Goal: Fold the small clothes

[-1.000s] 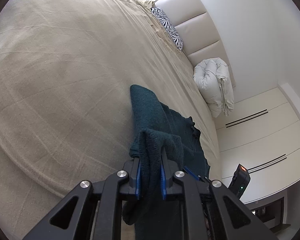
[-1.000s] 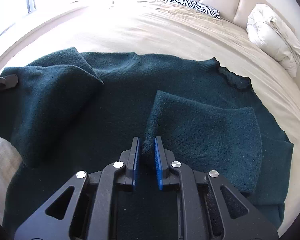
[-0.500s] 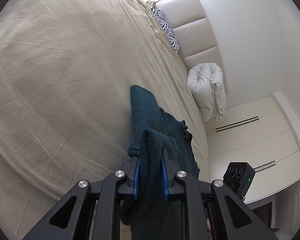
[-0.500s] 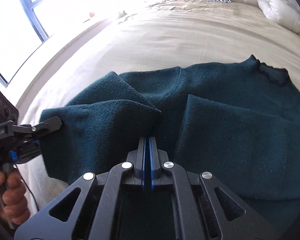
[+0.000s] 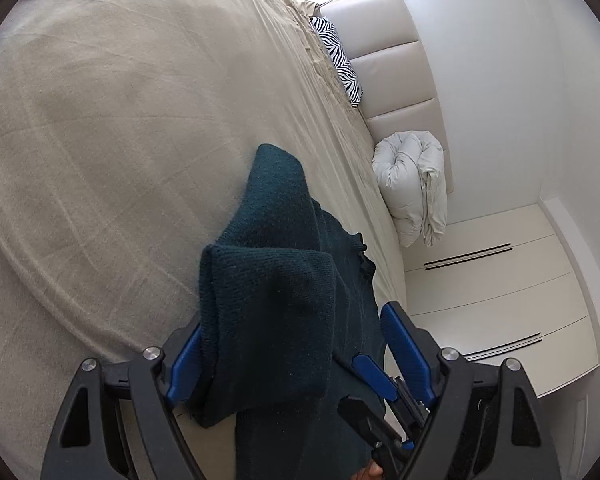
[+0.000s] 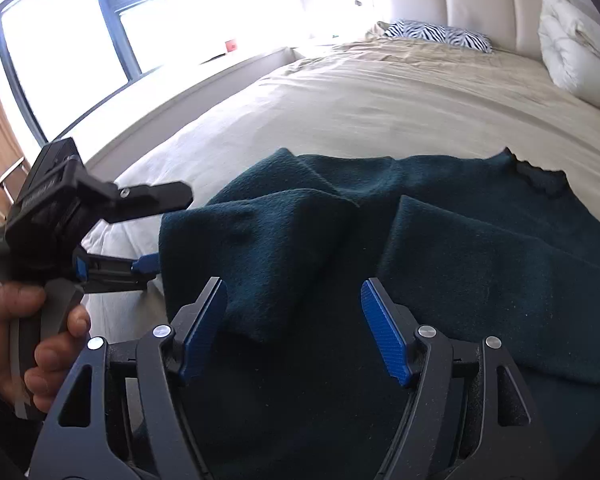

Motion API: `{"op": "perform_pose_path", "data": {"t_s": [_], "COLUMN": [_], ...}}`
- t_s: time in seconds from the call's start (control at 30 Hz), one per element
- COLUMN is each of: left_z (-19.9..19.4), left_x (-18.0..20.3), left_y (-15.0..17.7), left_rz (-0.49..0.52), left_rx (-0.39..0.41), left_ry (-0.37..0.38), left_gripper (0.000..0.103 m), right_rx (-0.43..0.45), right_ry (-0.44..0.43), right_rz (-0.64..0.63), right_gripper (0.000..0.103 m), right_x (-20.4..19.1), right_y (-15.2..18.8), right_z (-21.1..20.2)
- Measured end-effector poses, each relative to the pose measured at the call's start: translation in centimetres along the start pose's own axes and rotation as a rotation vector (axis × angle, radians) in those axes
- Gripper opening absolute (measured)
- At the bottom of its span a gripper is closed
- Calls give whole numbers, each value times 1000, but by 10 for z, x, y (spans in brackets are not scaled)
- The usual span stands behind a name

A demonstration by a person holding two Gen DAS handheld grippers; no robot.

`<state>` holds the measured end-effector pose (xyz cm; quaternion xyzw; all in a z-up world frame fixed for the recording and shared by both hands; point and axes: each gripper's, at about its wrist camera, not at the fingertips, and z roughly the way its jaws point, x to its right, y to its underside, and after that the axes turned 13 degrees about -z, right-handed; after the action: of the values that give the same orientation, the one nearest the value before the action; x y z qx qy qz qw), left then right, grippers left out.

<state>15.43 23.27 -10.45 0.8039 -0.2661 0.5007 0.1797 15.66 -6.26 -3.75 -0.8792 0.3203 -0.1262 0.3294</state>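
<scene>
A dark teal knit sweater (image 6: 460,248) lies flat on the beige bed (image 6: 380,100), both sleeves folded in over the body. In the left wrist view my left gripper (image 5: 296,344) is open, its jaws wide apart on either side of the left sleeve's cuff (image 5: 268,312), which rests loose between them. In the right wrist view my right gripper (image 6: 296,320) is open and empty, low over the sweater's lower middle. The left gripper also shows there (image 6: 148,240), open at the sleeve's edge.
A zebra-print pillow (image 6: 440,34) and a rolled white duvet (image 6: 572,52) lie by the padded headboard (image 5: 396,60). A window (image 6: 60,52) is to the left of the bed. White cabinets (image 5: 500,300) stand to the right.
My left gripper has opened and let go of the sleeve cuff. My right gripper shut, then opened wide, and has swung left over the sweater.
</scene>
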Motion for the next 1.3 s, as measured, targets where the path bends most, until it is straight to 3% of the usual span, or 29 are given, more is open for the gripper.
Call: {"op": "perform_pose_path", "data": {"t_s": [0.1,0.17,0.23,0.33,0.47,0.6,0.77,0.9,0.97,1.03,1.17,1.3], "left_z": [-5,-1,4,10,37,93,72,45,34,30,43,67], "left_x": [10,25,34,46,67,89,109,94,83,74,54,53], "left_y": [-3,2,8,16,28,49,54,38,33,29,29,45], "left_rz": [35,94,111,115,122,139,227,214,206,195,163,187], "left_rx": [-4,-41,-105,-133,-193,-367,-320,-224,-199,-177,-177,-233], "left_ry": [-22,-85,-84,-48,31,104,187,129,108,86,62,53], "left_gripper": [83,83,83,83,83,80,80,81,81,84,84,84], "right_rx": [22,37,55,66,71,93,90,82,35,72,180,203], "right_ry": [2,41,43,3,-16,2,-44,-158,-232,-344,-458,-517], "right_rz": [-146,-186,-109,41,78,206,396,499,586,693,853,970], "right_gripper": [68,68,68,68,68,68,68,68,69,69,70,71], "right_x": [-37,-50,-42,-16,-2,25,67,86,95,103,119,133], "right_y": [-1,-3,-2,4,17,41,80,87,89,94,114,128], "right_z": [-6,-8,-13,-20,-31,-45,-55,-44,-25,-20,-25,-16]}}
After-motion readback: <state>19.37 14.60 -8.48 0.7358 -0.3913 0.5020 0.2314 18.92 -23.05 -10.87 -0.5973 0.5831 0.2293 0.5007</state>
